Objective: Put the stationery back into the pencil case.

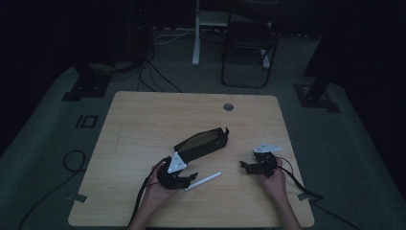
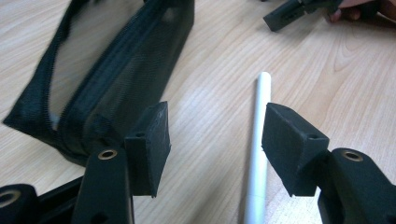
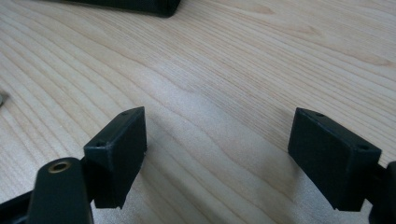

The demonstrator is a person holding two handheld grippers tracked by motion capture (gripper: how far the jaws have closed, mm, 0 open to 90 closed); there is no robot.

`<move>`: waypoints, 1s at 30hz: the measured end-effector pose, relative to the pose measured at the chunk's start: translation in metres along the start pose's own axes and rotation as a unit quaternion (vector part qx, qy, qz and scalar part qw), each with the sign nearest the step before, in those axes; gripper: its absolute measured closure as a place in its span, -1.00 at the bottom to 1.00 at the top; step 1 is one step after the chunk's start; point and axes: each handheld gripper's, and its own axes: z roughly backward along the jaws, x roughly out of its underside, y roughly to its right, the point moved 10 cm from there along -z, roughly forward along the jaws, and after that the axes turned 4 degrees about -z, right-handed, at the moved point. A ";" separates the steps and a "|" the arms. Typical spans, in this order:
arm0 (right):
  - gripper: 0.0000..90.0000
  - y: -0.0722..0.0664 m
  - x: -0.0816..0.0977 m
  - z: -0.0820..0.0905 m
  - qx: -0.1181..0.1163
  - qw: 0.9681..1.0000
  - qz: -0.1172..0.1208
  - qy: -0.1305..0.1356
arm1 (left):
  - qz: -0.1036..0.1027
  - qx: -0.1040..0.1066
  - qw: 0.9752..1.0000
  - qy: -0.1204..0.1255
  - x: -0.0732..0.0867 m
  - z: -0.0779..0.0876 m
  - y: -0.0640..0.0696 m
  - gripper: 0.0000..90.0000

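A black mesh pencil pouch (image 1: 203, 143) lies open on the wooden table (image 1: 143, 115), its mouth toward the far right. A white pen (image 1: 203, 181) lies on the wood just in front of it. My left gripper (image 1: 187, 178) hovers low at the pen's near end, jaws open; in the left gripper view the white pen (image 2: 258, 140) runs between the pads close to the right fingertip (image 2: 289, 144), untouched, with the pouch (image 2: 112, 79) to the left. My right gripper (image 1: 245, 166) rests at the right, open, over bare wood (image 3: 215, 93).
A round cable hole (image 1: 228, 106) sits near the table's far edge. A folding chair (image 1: 249, 48) and stand legs are on the floor beyond. Cables trail off the table's front from both grippers. The other gripper's jaw (image 2: 292, 14) shows far off in the left gripper view.
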 end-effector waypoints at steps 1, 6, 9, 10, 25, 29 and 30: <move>-0.57 0.000 0.000 0.000 0.000 1.000 0.000 0.000 | -0.002 0.000 1.000 -0.003 0.001 -0.002 0.001 -0.06; -0.57 0.000 0.000 0.000 0.000 1.000 0.000 0.000 | -0.006 0.019 1.000 -0.023 0.010 -0.011 0.013 -0.09; -0.57 0.000 0.000 0.000 0.000 1.000 0.000 0.000 | -0.006 0.031 0.999 -0.033 0.014 -0.017 0.019 -0.10; -0.57 0.000 0.000 0.000 0.000 1.000 0.000 0.000 | -0.003 0.036 0.999 -0.038 0.015 -0.018 0.020 -0.11; -0.57 0.000 0.000 0.000 0.000 1.000 0.000 0.000 | -0.010 0.044 0.996 -0.071 0.035 -0.028 0.027 -0.09; -0.57 0.000 0.000 0.000 0.000 1.000 0.000 0.000 | -0.025 0.038 0.996 -0.074 0.039 -0.024 0.028 -0.12; -0.57 0.000 0.000 0.000 0.000 1.000 0.000 0.000 | -0.026 0.038 0.996 -0.074 0.040 -0.022 0.028 -0.11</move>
